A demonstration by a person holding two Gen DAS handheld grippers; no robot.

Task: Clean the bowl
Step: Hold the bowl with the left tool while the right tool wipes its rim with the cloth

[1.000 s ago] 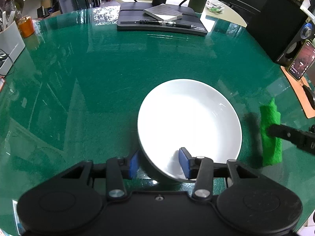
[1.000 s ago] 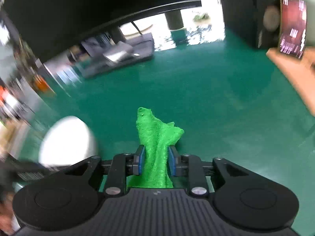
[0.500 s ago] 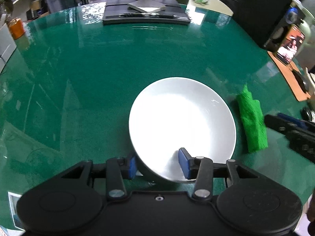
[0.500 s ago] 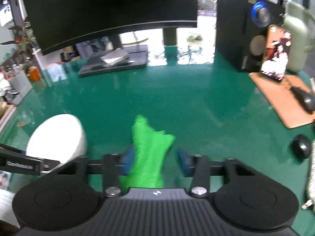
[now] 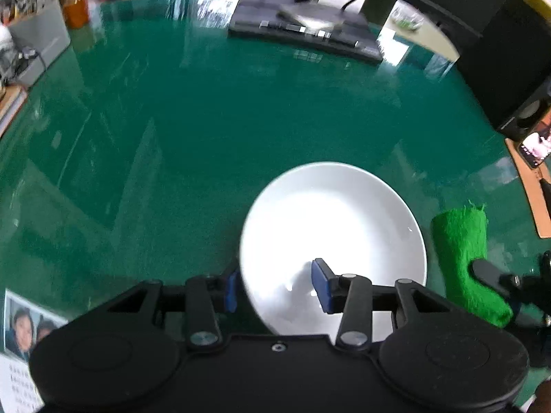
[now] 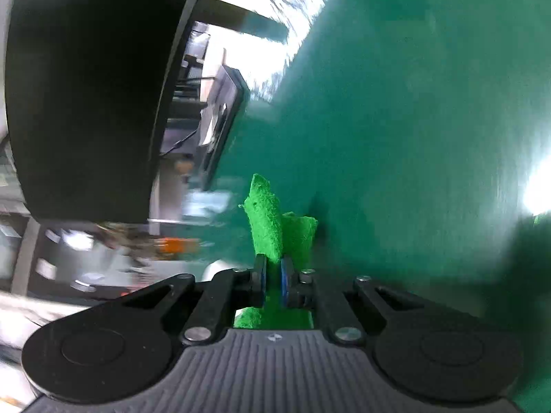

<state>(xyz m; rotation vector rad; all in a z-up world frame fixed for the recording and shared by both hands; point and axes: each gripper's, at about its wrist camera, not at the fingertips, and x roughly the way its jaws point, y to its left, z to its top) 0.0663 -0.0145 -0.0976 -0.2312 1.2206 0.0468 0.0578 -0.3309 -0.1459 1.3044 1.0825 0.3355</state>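
On the green desk (image 5: 241,130), the bowl (image 5: 330,227) rim is clamped by the left gripper (image 5: 275,289), the sponge (image 6: 275,230) is pinched by the right gripper (image 6: 272,275); slippage is risked if the rim hold loosens.

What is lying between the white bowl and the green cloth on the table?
Nothing: in the left wrist view only a bare strip of green table separates the bowl from the cloth.
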